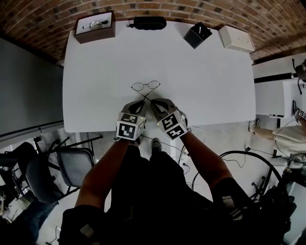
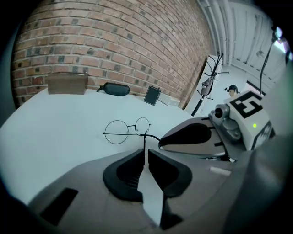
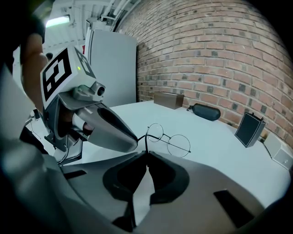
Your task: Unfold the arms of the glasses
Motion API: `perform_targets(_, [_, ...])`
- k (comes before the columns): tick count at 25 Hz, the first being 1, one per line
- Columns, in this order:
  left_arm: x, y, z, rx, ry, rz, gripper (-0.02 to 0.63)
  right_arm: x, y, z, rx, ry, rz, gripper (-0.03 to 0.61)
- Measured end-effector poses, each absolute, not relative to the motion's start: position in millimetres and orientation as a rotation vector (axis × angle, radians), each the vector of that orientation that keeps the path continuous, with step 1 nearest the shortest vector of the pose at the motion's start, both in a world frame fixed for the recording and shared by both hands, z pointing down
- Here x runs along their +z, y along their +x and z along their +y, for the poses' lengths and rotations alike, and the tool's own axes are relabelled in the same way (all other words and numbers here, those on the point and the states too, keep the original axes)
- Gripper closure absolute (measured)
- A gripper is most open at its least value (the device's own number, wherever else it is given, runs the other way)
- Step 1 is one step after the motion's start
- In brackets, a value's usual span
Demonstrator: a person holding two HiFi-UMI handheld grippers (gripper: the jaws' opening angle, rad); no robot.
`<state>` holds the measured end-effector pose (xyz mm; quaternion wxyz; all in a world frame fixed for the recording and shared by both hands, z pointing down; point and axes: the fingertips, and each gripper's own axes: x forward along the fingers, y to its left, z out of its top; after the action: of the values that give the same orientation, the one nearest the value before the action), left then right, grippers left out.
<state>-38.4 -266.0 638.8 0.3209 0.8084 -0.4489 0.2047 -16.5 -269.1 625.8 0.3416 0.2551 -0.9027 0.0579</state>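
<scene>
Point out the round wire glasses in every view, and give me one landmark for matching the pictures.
Head view: glasses near the centre, a little above the middle.
Left gripper view: glasses near the centre, just above the jaws.
Right gripper view: glasses slightly right of centre, just above the jaws.
Shared landmark: black case, well beyond the glasses in all three.

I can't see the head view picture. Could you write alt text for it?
From above, a person's left tool and right tool converge near the front edge of a white table, each pinching a thin arm of round wire glasses. A box and a dark case sit at the far edge, by a brick wall.
</scene>
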Motion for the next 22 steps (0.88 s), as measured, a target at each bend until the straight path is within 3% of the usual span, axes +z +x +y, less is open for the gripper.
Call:
perform_targets(4, [648,-34,-257,0.537,2.118,-1.143,0.571,637,-17,-261,0.156,0.635,-2.334,0.557])
perform_targets(6, [648,-31,-253,0.517,2.123,-1.119,0.496,642,-17,-259,0.161,0.631,-2.323,0.557])
perform_targets(8, [644,-31,-253,0.49,2.15,-1.122,0.464,645,-17,-257,0.165,0.63,-2.318,0.557])
perform_targets(20, [632,-55,-262,0.415,2.102,-1.202,0.449,651,-10,-254,0.212,0.635,-2.306,0.552])
perform_targets(22, [630,-60,-269,0.408,2.079,-1.231,0.449,645,-8,-255,0.283,0.668,-2.328,0.527])
